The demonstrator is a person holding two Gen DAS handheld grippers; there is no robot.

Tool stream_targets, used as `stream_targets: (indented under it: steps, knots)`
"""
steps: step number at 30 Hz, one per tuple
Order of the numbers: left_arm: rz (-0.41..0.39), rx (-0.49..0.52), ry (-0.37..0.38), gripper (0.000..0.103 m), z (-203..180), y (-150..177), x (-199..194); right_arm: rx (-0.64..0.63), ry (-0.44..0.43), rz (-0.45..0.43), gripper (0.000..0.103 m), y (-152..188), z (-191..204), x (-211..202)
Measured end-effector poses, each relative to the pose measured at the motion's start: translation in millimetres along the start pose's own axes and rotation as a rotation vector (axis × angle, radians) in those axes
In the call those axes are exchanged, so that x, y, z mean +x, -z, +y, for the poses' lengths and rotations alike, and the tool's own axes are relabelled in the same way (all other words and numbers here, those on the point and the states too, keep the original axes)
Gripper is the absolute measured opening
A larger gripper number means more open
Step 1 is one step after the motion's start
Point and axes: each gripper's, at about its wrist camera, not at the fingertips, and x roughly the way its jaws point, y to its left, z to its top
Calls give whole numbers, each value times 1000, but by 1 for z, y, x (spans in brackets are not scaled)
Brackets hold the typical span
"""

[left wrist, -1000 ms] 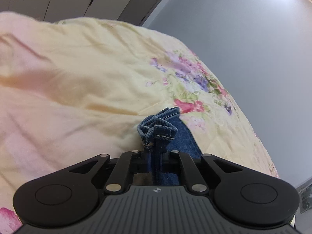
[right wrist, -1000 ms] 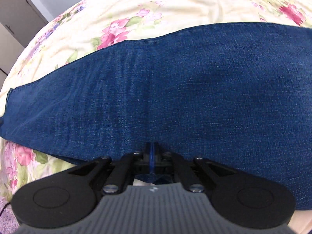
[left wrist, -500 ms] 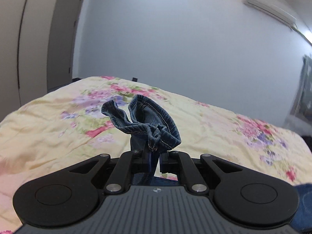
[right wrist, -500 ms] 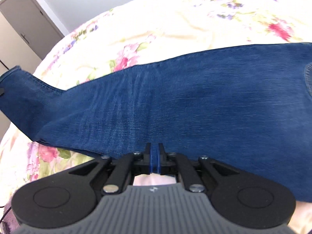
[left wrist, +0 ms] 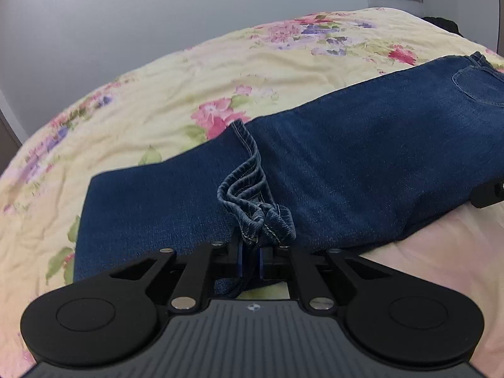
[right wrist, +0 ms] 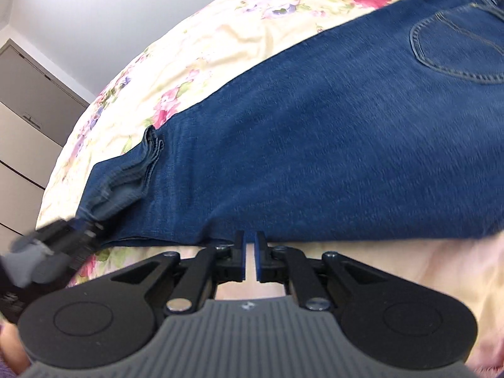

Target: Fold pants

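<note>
Dark blue jeans (left wrist: 362, 163) lie across the floral bedspread, waist and back pocket (right wrist: 456, 53) to the right. My left gripper (left wrist: 250, 249) is shut on the bunched leg hems (left wrist: 252, 201) and holds them over the thigh part, the legs doubled back. It shows blurred at the left of the right wrist view (right wrist: 63, 239). My right gripper (right wrist: 249, 252) stands just off the near edge of the jeans (right wrist: 315, 157), its jaws slightly apart with nothing between them. Its tip shows at the right edge of the left wrist view (left wrist: 488, 193).
The yellow floral bedspread (left wrist: 157, 94) covers the bed all around the jeans. A grey wall (left wrist: 126, 15) rises behind it. A wardrobe with drawers (right wrist: 25, 126) stands at the left. A dark object (left wrist: 441, 23) sits past the bed's far right corner.
My left gripper has carried the hems up and over, back onto the upper legs. My right gripper has let go of the jeans' edge and opened slightly.
</note>
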Motion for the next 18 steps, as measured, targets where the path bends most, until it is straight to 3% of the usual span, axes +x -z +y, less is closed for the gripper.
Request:
stream_targets:
  steps: [4, 7, 9, 11, 13, 18]
  knots:
    - [35, -86, 120, 21, 22, -5, -4, -17, -28, 2, 2, 9, -5, 3]
    - [38, -97, 214, 48, 23, -10, -8, -29, -67, 4, 2, 9, 5, 11]
    - [26, -63, 311, 49, 17, -11, -13, -47, -88, 4, 4, 8, 12, 13]
    - [26, -19, 338, 51, 8, -11, -17, -61, -104, 2, 9, 7, 18, 14]
    - [44, 7, 357, 51, 2, -13, -15, -67, -121, 1, 23, 5, 23, 14]
    - [49, -52, 410, 49, 30, -20, -26, -63, -158, 21, 28, -1, 37, 20]
